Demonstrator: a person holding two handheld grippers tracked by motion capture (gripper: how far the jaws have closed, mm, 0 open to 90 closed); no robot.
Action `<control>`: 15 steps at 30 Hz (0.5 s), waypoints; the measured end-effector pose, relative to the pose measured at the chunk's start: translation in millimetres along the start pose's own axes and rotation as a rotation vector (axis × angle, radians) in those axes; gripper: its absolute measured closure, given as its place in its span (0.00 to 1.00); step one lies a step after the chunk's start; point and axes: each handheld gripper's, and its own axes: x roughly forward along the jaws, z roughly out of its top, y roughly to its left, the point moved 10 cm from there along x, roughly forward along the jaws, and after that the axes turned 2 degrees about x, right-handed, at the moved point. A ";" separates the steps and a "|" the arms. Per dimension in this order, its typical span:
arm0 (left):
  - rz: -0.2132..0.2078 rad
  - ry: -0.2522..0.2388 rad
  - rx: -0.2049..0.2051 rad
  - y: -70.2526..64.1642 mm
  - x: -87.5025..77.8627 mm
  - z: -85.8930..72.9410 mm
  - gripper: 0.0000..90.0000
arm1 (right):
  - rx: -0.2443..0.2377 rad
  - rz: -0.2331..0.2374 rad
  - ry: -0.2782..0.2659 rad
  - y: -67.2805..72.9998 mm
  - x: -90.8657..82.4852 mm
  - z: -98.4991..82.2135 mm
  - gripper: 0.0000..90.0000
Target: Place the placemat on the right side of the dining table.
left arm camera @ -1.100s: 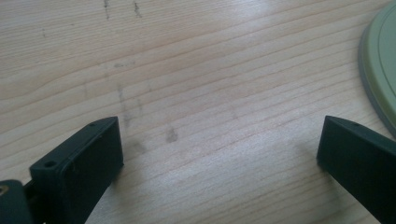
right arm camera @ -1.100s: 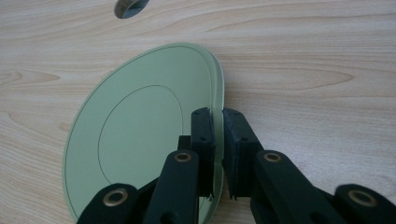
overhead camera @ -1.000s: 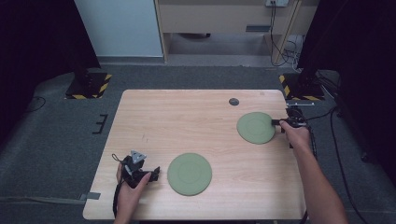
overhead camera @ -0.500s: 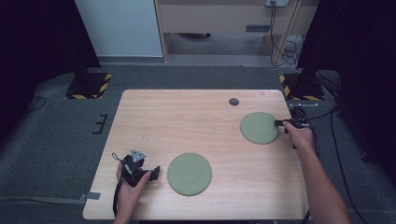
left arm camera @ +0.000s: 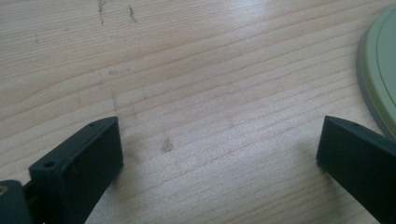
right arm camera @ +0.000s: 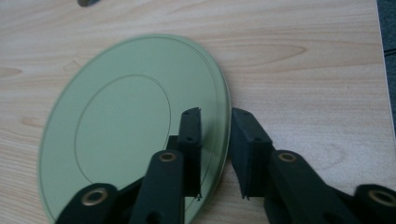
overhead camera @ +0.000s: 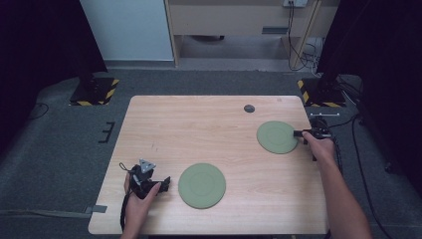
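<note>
A: Where's the far plate (overhead camera: 277, 137)?

B: On the table (overhead camera: 199, 129), toward 2 o'clock from its centre in the high view, close to the right edge. Green, round, lying flat. In the right gripper view the plate (right arm camera: 130, 121) has its rim running up between the two black jaws.

A: Right gripper (overhead camera: 300, 133) clamped on it?

B: Jaws straddle the rim at the plate's 3 o'clock side, one over the top face, one outside the edge. They've just been opening. A thin gap shows between rim and outer jaw in the right gripper (right arm camera: 215, 122) view, so it's loosened, not pinching. The person's right hand (overhead camera: 318, 147) sits behind it at the table's right edge.

A: Second plate?

B: The near plate (overhead camera: 202, 185) is flat at about 6 o'clock from table centre, well apart from the far one.

A: Left gripper (overhead camera: 165, 182)?

B: At 9 o'clock of the near plate, just beside it, held in the left hand (overhead camera: 139, 199). Jaws spread wide with bare wood between them. In the left gripper (left arm camera: 219, 140) view, that plate's edge (left arm camera: 380, 65) sits at 2 o'clock, beyond the right-hand jaw; contact can't be told.

A: Anything else on the wood?

B: Small dark disc (overhead camera: 249, 108) at 12 o'clock, near the far edge, apart from both plates.
</note>
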 end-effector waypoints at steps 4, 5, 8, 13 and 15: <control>0.000 0.000 0.000 0.0 0.0 0.0 0.00 | -0.015 -0.017 -0.005 -1.1 1.1 -0.9 0.74; 0.000 0.000 0.000 0.0 0.0 0.0 0.00 | -0.024 -0.020 -0.002 -0.5 1.3 -1.2 0.74; 0.000 0.000 0.001 0.0 0.0 0.0 0.00 | -0.029 -0.021 -0.015 1.1 1.1 0.2 0.72; 0.000 0.000 0.000 0.0 0.1 0.0 0.00 | -0.034 -0.031 -0.031 3.1 -0.6 2.9 0.64; 0.000 0.000 0.000 0.0 0.1 0.0 0.00 | -0.034 -0.037 -0.042 2.7 -0.9 4.5 0.59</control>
